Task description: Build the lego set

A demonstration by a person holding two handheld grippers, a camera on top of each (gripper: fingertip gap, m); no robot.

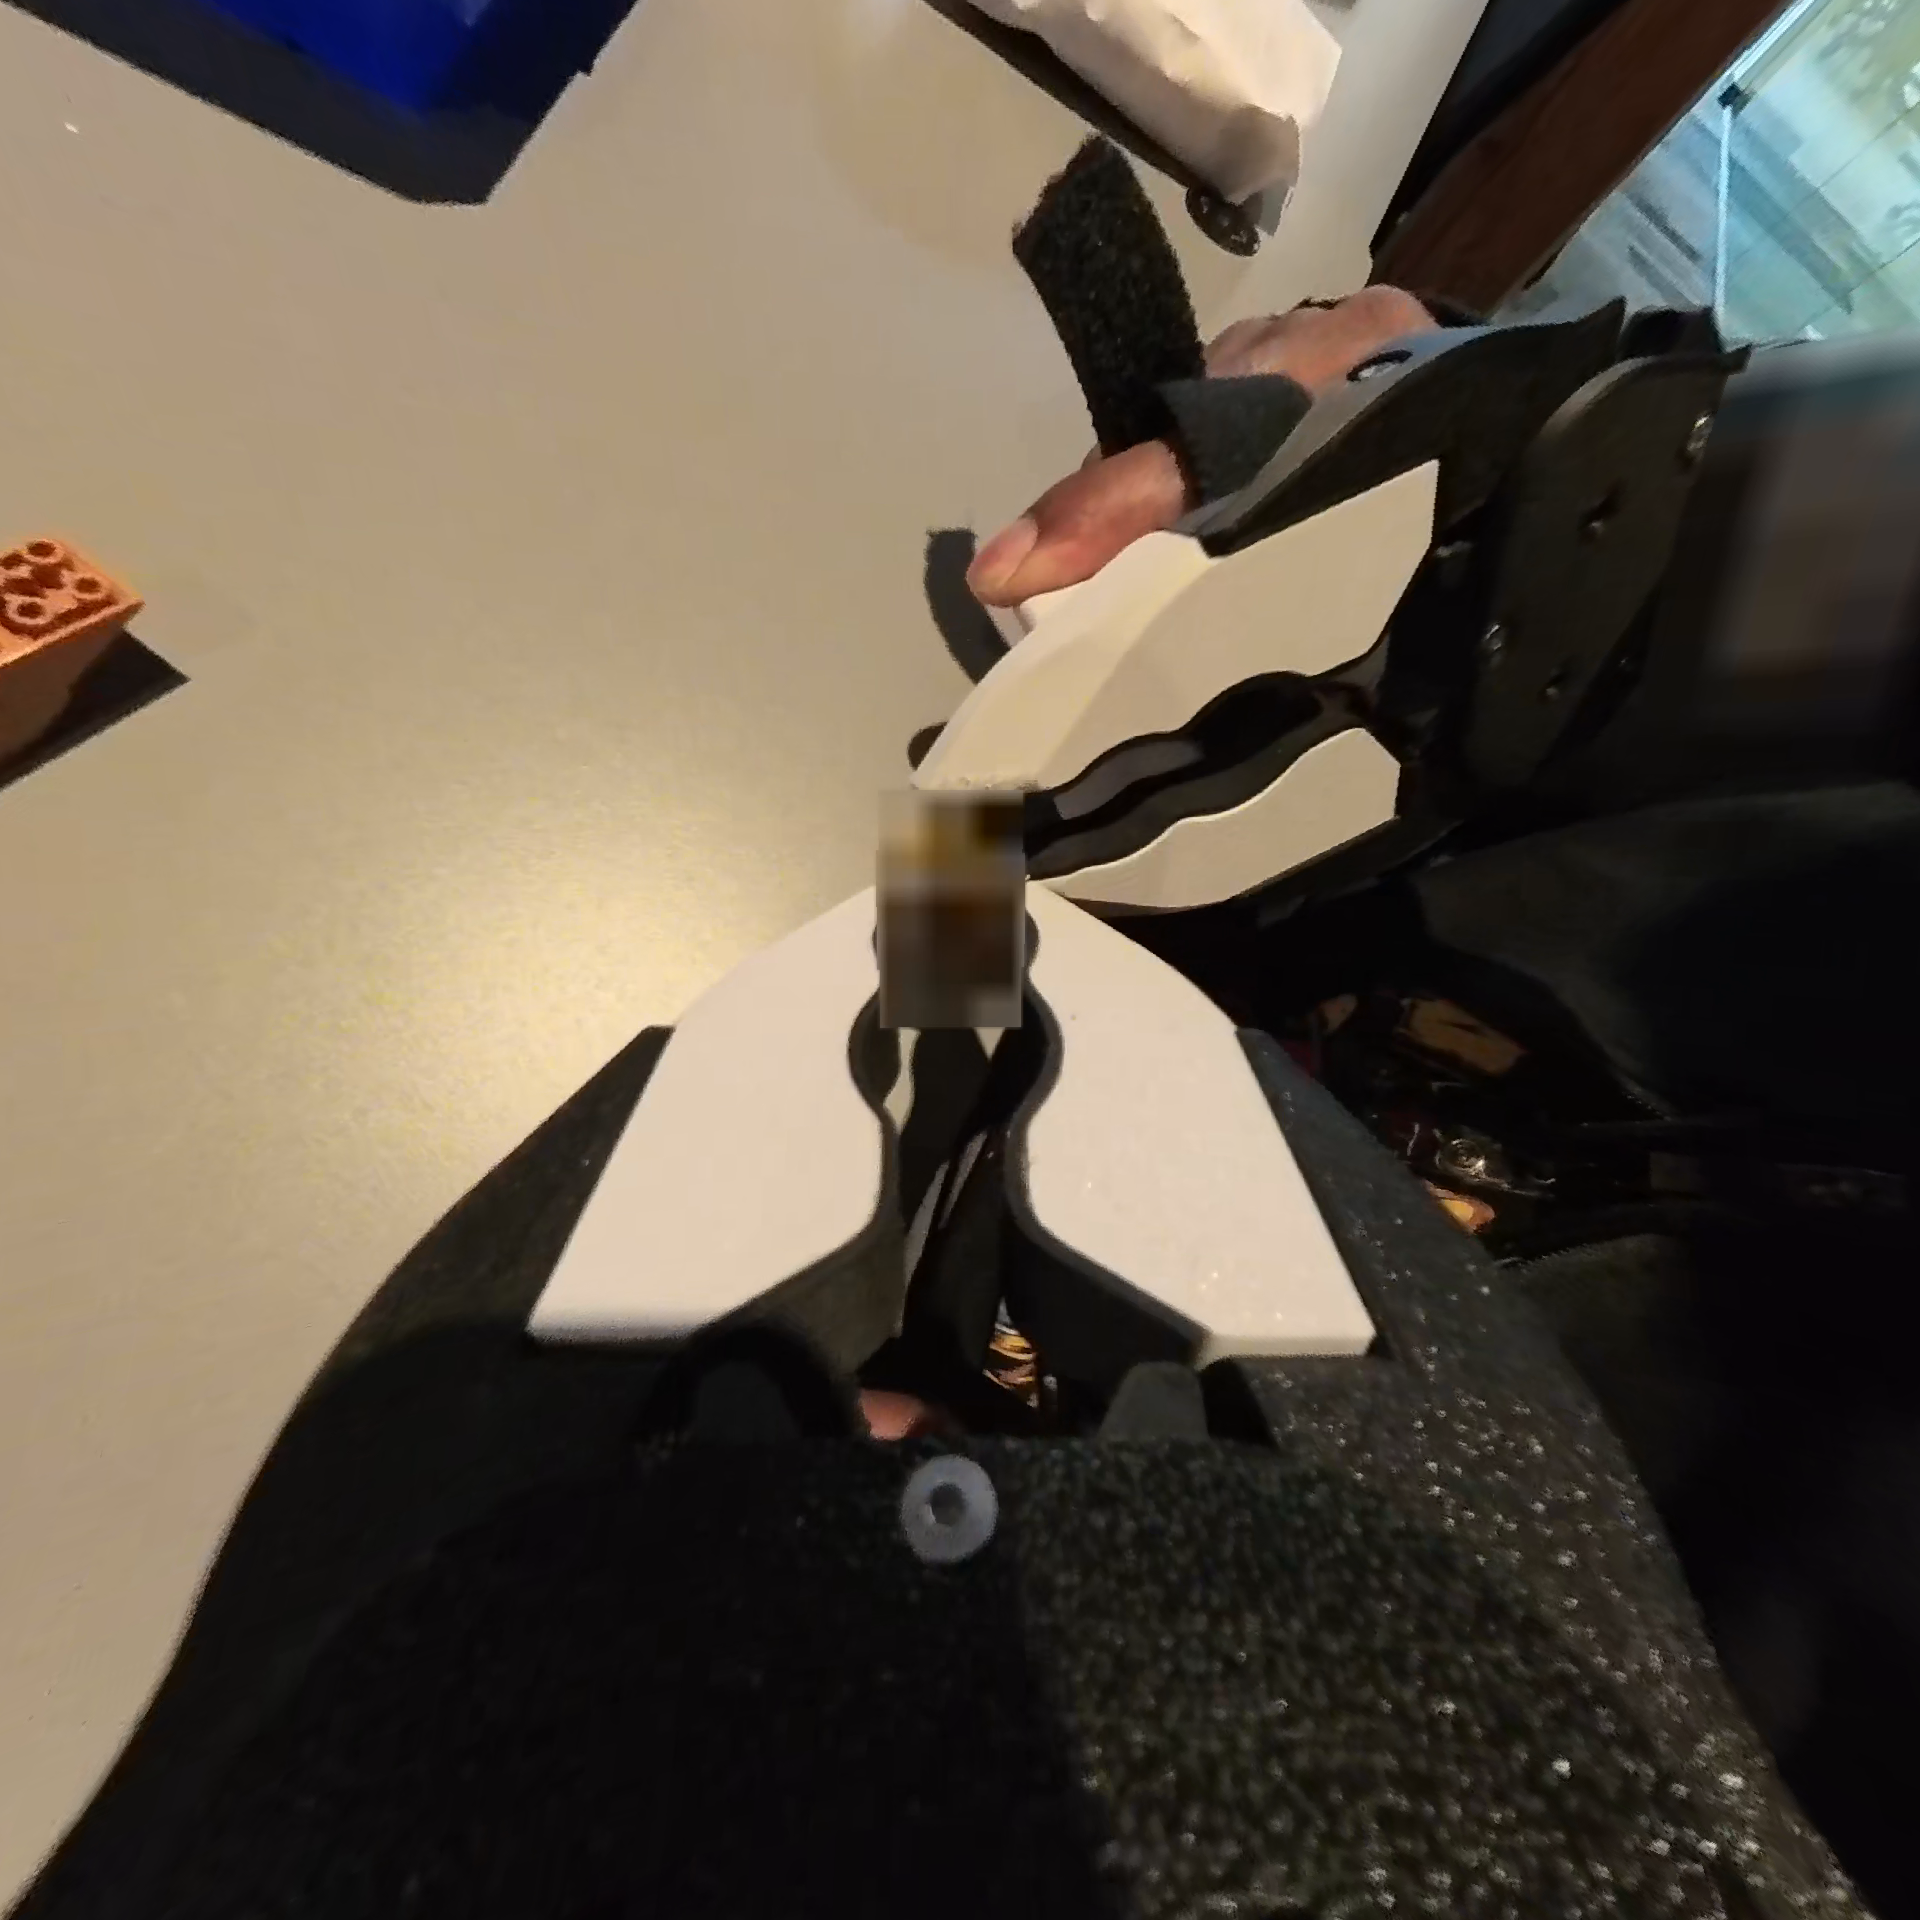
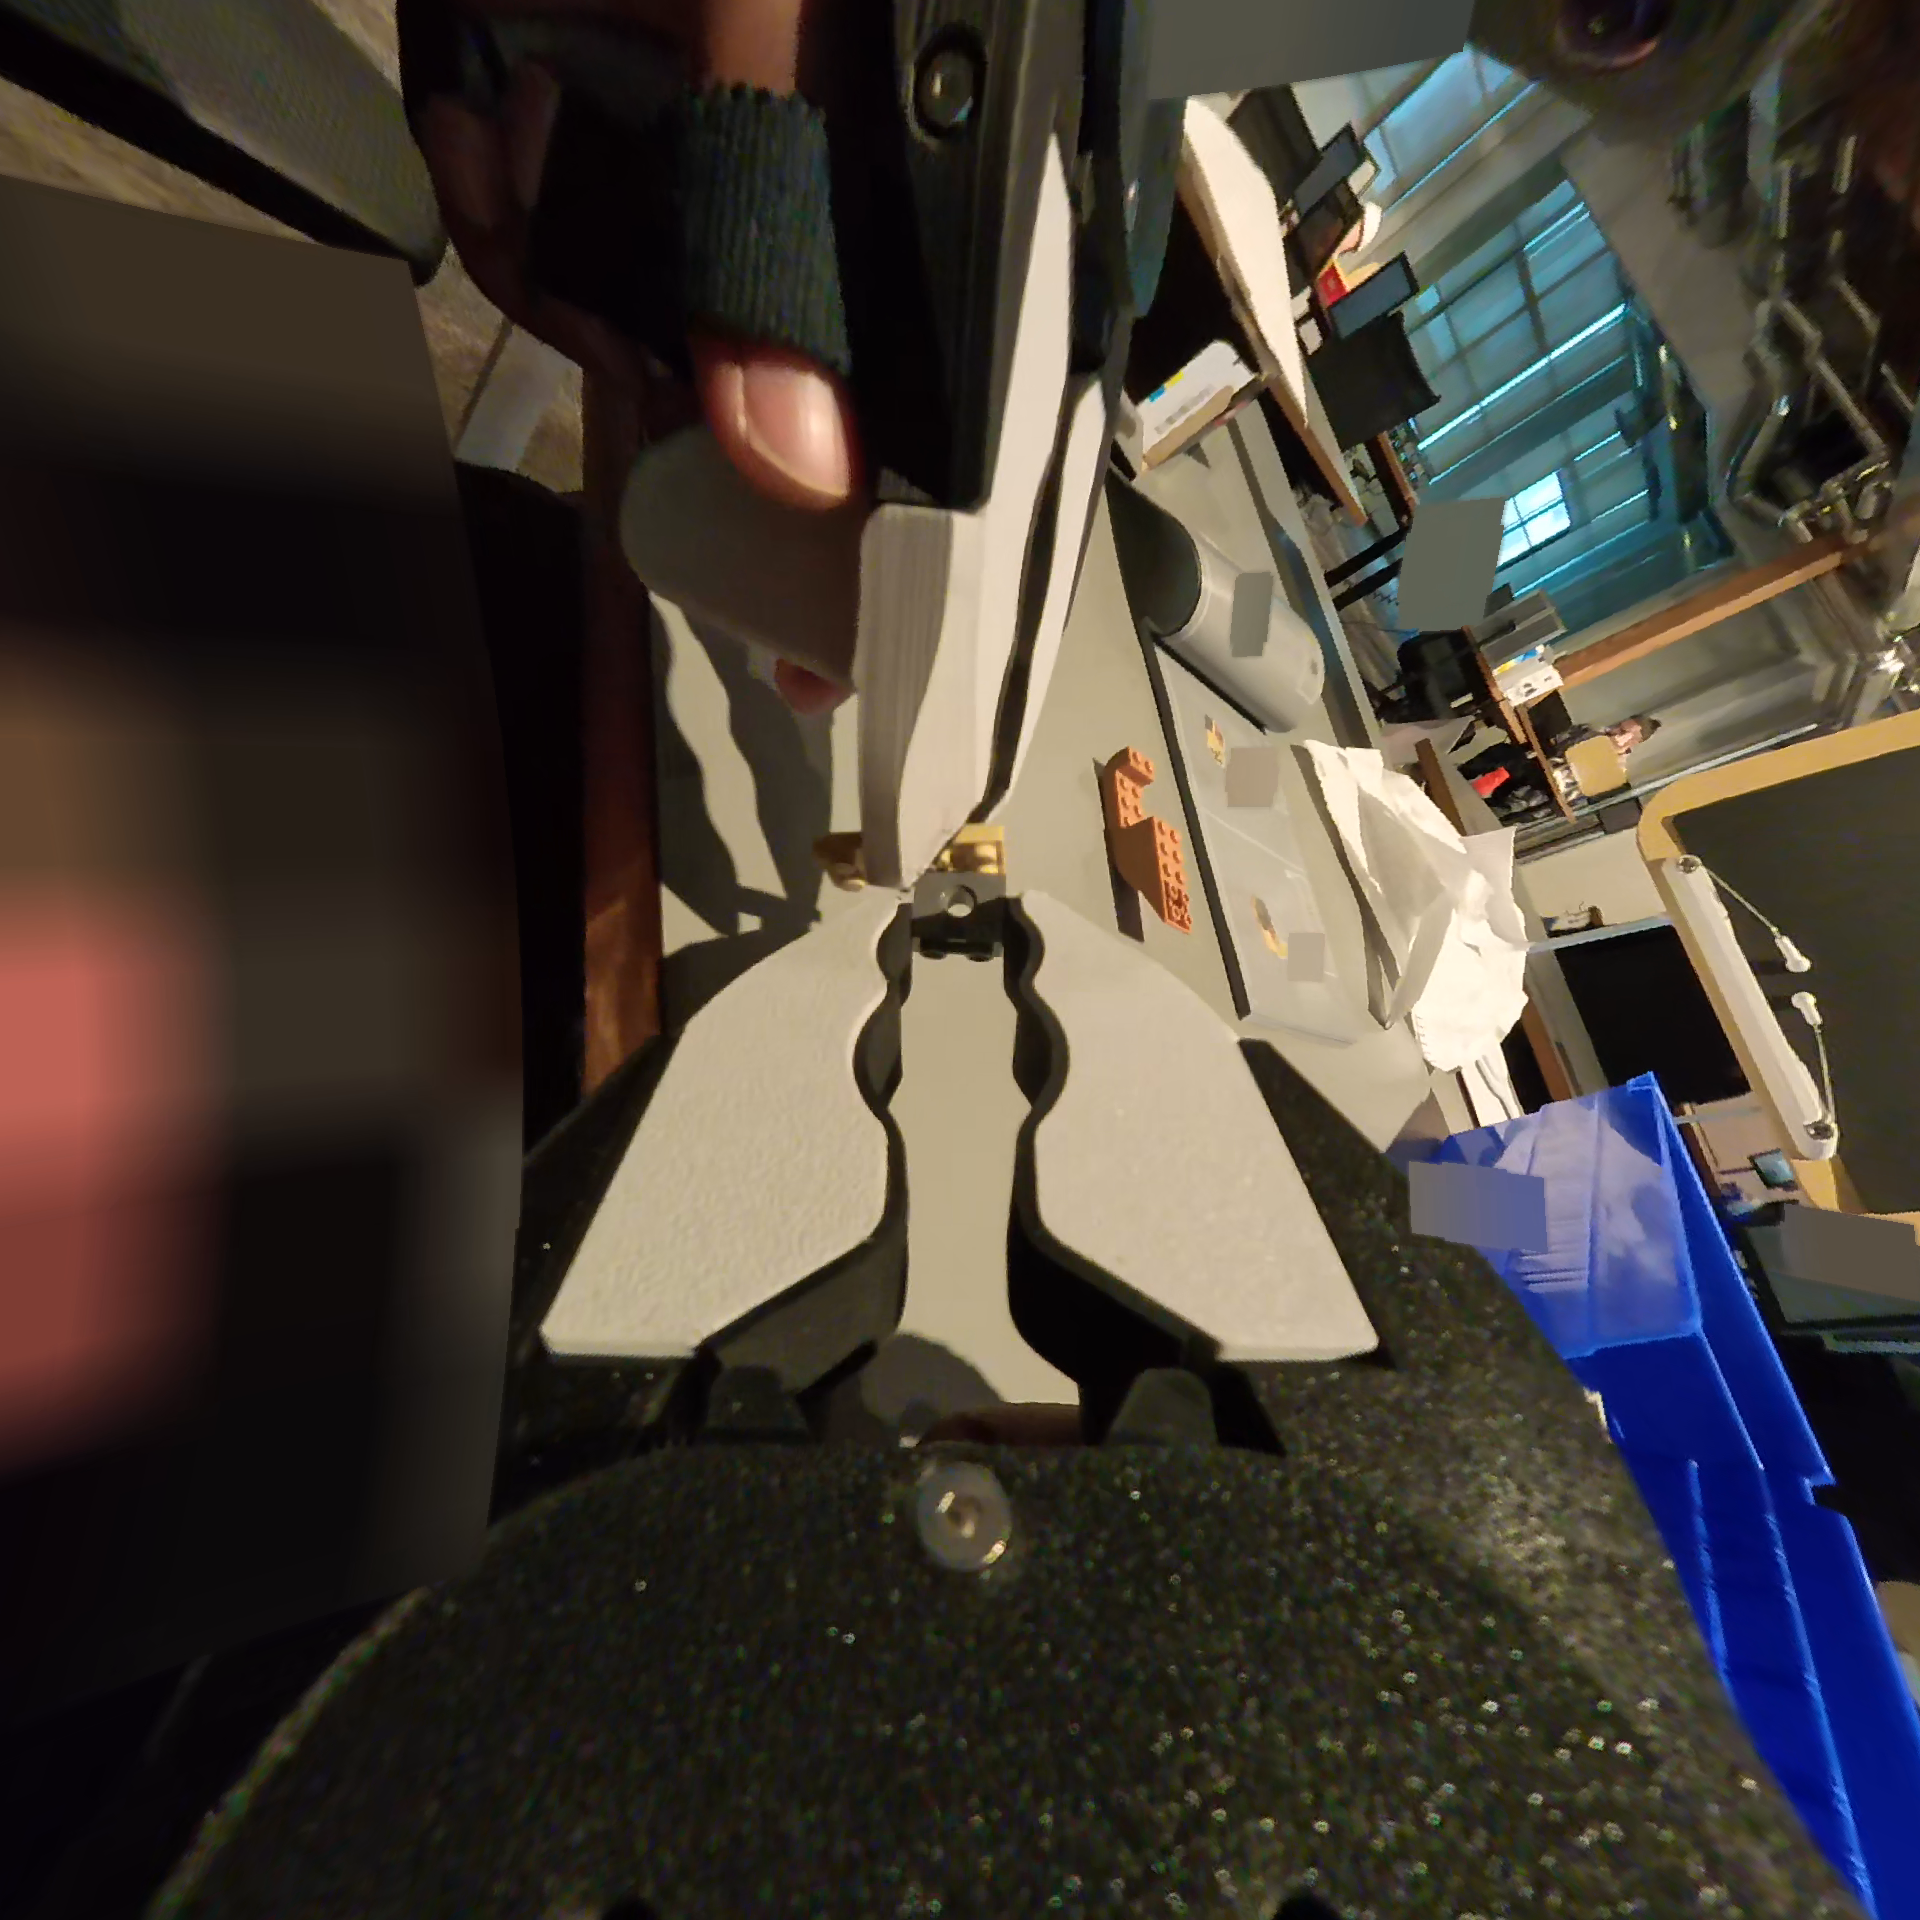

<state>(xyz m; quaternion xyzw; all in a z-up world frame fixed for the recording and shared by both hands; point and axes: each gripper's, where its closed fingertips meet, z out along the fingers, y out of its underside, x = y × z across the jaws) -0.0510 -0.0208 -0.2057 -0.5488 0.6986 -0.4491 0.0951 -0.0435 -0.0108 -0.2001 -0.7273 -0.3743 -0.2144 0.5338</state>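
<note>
the white table (image 2: 1101, 748) carries brown bricks (image 2: 1148, 852) at 1 o'clock. right gripper (image 2: 956, 914) pinches a small dark piece (image 2: 958, 902); left gripper (image 2: 940, 857) clamps a tan piece (image 2: 977, 854) against it. line up studs, press straight, avoid twisting.

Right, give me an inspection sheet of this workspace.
Surface: pale table, mostly bare.
Job's things: tan piece and dark piece held together above the table; brown bricks lying loose beside a booklet.
Clutter: crumpled white paper, dark cylinder, blue bin.
Grippers: left hand-held gripper shut on the tan piece; right hand-held gripper shut on the dark piece; tips almost meeting.
Cables: nothing seen.
Surroundings: desks with monitors and windows behind.
</note>
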